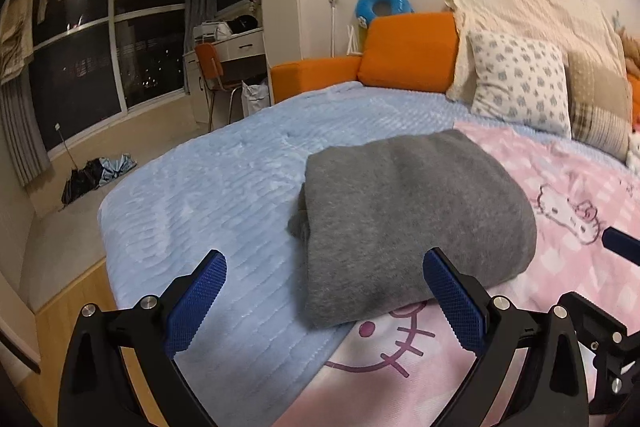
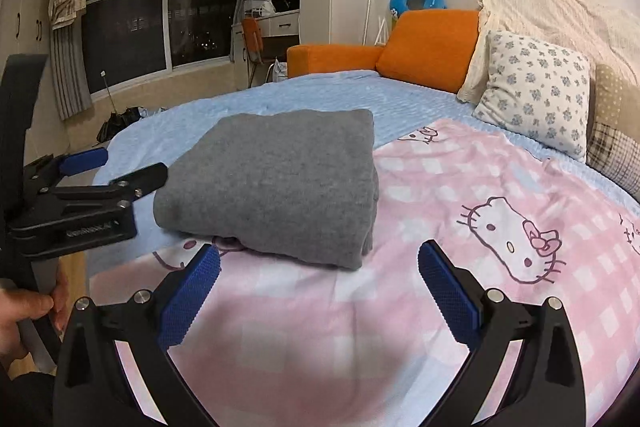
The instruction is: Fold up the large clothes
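A grey garment (image 1: pixel 412 219) lies folded into a thick rectangle on the bed, across the border of the blue and pink covers; it also shows in the right wrist view (image 2: pixel 276 183). My left gripper (image 1: pixel 324 263) is open and empty, its blue pads just in front of the garment's near edge. My right gripper (image 2: pixel 318 259) is open and empty, just short of the garment's near right corner. The left gripper (image 2: pixel 92 179) shows in the right wrist view, beside the garment's left edge.
The bed has a light blue blanket (image 1: pixel 224 179) and a pink Hello Kitty cover (image 2: pixel 480 227). Pillows (image 2: pixel 532 91) and an orange cushion (image 2: pixel 428 43) stand at the head. The bed's left edge drops to a wooden floor (image 1: pixel 76 291). A desk and chair (image 1: pixel 216 67) stand by the window.
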Tool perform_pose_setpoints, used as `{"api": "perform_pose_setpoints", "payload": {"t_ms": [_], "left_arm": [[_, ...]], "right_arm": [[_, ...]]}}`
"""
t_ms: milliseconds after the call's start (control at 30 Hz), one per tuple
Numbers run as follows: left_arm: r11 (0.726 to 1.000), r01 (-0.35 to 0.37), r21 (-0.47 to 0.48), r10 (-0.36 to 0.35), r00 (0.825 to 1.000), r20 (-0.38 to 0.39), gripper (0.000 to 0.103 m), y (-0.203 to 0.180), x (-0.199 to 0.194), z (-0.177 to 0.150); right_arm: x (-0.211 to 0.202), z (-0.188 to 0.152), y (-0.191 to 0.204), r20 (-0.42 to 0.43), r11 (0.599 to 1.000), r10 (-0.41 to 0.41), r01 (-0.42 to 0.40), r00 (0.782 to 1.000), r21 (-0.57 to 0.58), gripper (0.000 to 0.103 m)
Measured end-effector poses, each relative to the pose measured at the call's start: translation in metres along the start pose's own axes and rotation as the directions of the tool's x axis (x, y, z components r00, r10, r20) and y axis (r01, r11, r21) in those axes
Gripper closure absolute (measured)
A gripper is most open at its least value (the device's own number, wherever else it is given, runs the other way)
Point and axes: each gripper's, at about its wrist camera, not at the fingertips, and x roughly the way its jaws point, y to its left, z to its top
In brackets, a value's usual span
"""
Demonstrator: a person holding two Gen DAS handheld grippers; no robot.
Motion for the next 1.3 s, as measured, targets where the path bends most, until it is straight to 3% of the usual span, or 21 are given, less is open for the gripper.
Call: {"api": "perform_pose_setpoints", "payload": {"t_ms": [200, 600, 1300], "left_arm": [[1.000, -0.013, 0.011, 0.013, 0.999, 0.038, 0.003, -0.008, 0.002, 0.000], [1.000, -0.004, 0.001, 0.004, 0.999, 0.037, 0.003, -0.008, 0.005, 0.001], [0.986, 0.157, 0.057, -0.156, 0.987, -0.023, 0.003, -0.001, 0.012, -0.018]], "right_arm": [[0.004, -0.006, 0.003, 0.000, 1.000, 0.017, -0.017, 1.000, -0.001, 0.005], [0.004, 0.000, 0.011, 0.020, 1.000, 0.016, -0.016, 1.000, -0.017, 0.005], [0.007, -0.002, 0.003, 0.019, 1.000, 0.018, -0.017, 1.000, -0.010, 0.005]]}}
